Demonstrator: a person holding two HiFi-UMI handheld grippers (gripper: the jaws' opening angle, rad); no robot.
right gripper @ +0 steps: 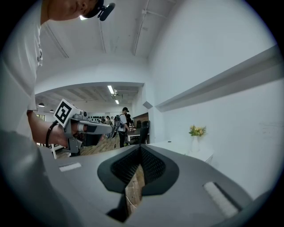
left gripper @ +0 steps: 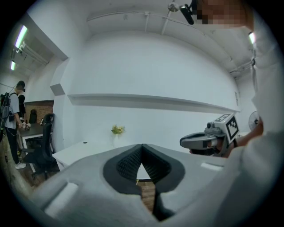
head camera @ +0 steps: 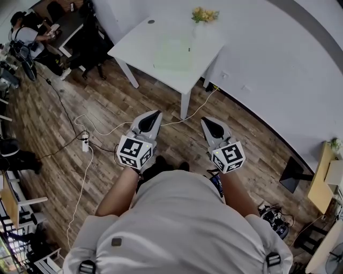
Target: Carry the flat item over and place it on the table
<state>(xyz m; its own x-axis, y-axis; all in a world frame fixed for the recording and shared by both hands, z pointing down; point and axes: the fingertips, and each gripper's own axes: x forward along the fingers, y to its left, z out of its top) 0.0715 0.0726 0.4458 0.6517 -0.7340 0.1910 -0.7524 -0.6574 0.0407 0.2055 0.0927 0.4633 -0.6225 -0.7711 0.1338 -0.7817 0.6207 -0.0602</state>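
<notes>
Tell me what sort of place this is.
Probably an open-plan office or lab. A white table with flowers stands by the wall, a black office chair sits near a desk with a person at it, and cables trail over the wood floor.

L claw [head camera: 155, 114] & R claw [head camera: 207, 122]: both w/ tips pressed together, nothing between. Held side by side, apart, in front of torso, pointing fwd. Bare forearms [head camera: 119, 193] bent at elbows, approx. level.
</notes>
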